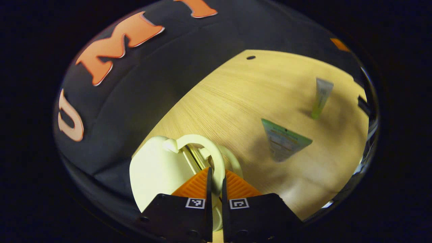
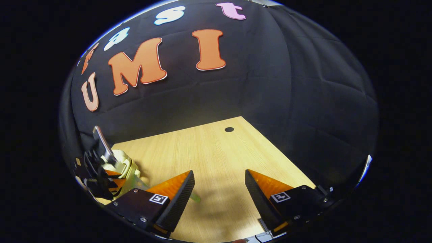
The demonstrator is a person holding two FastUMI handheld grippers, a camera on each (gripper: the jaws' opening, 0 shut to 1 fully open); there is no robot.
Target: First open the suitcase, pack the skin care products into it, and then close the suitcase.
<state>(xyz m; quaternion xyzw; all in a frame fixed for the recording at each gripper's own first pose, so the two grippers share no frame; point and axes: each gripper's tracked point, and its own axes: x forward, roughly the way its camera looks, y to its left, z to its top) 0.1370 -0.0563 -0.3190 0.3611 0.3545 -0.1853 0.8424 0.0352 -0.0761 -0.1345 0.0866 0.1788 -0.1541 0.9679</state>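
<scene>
left gripper (image 1: pixel 216 182) pinches cream suitcase (image 1: pixel 155 168) handle (image 1: pixel 211 152); tubes outside

Print on the sachet (image 1: pixel 285 141) is too blurred to read.

Wooden table (image 1: pixel 236 98), light grain, one small dark hole (image 1: pixel 250 57). On it: cream suitcase (image 1: pixel 152 168), green-edged sachet (image 1: pixel 283 140), slim tube (image 1: pixel 322 96).

cream suitcase (image 1: pixel 152 168) upright on wood; tube (image 1: pixel 322 96) and sachet (image 1: pixel 283 140) nearby.
</scene>
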